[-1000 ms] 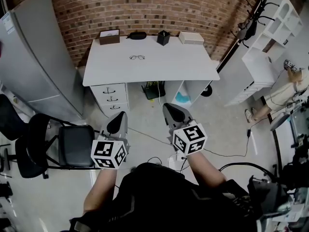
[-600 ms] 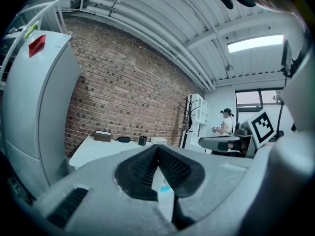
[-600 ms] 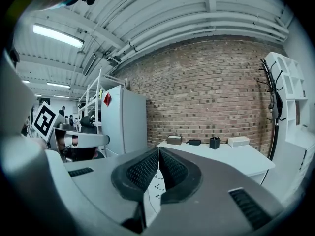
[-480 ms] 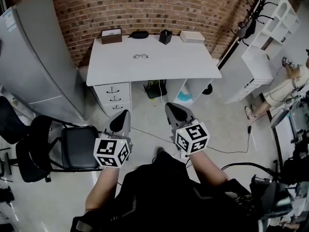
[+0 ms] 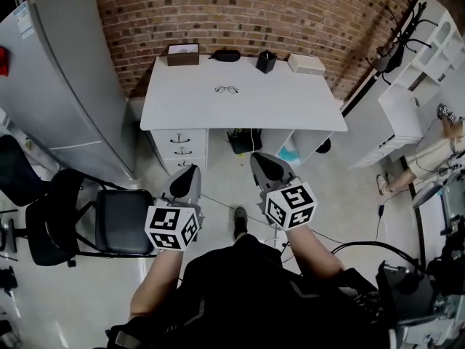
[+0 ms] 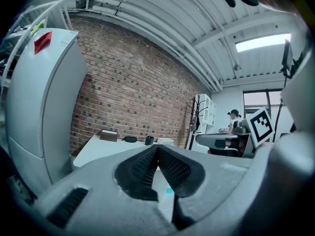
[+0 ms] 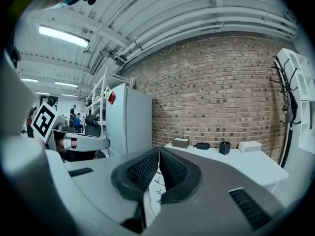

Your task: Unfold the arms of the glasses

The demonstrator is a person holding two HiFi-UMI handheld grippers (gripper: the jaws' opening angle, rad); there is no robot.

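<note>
I hold my left gripper (image 5: 186, 174) and right gripper (image 5: 261, 160) level, well short of the desk (image 5: 290, 111). Both have their jaws pressed together on nothing, since nothing is within reach yet. The glasses (image 5: 227, 89) lie on the desk toward its back edge, near the dark case (image 5: 226, 55).

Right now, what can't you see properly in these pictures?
- Head view: the glasses on the desk are too small to show whether their arms are folded.
- Left gripper view: the left gripper blocks most of the desk, so the glasses are not visible.
- Head view: a person at the right edge is cut off.
</note>
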